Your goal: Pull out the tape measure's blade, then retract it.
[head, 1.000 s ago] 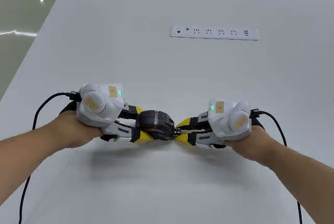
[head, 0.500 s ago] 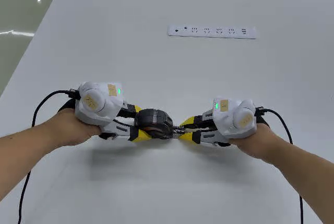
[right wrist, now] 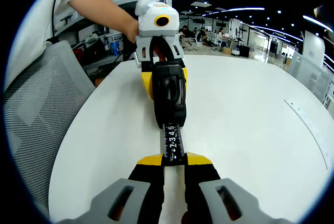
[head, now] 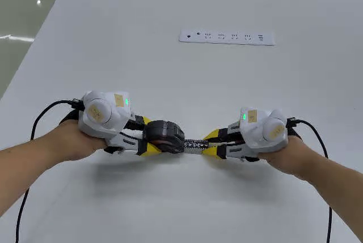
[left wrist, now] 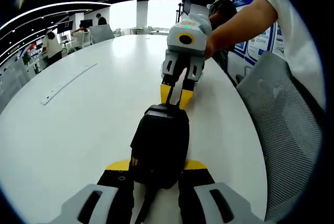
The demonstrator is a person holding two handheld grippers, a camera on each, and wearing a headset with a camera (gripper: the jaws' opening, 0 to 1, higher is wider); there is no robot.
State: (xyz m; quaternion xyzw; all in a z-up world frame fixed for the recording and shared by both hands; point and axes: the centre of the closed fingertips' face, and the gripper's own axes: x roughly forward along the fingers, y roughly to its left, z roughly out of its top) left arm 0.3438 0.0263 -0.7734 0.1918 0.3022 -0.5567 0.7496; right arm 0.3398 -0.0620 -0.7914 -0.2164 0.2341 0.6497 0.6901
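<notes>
A black tape measure (head: pixel 165 137) sits just above the white table, with my left gripper (head: pixel 148 139) shut on its case (left wrist: pixel 159 143). A short length of blade (head: pixel 195 143) with black numbers runs out of the case to my right gripper (head: pixel 211 143), which is shut on the blade's end. In the right gripper view the blade (right wrist: pixel 171 140) shows numbers up to 5 between the case (right wrist: pixel 170 93) and my right gripper (right wrist: pixel 174 160). In the left gripper view the right gripper (left wrist: pixel 176 94) faces me just beyond the case.
A white power strip (head: pixel 227 37) lies on the table (head: pixel 170 67) farther back. Black cables trail from both grippers toward the near edge. The table's left edge (head: pixel 39 33) drops to a green floor. A mesh chair (right wrist: pixel 36 104) stands beside the table.
My right gripper has moved to the right, away from the case, drawing out a short stretch of blade. The left gripper has held the case nearly still.
</notes>
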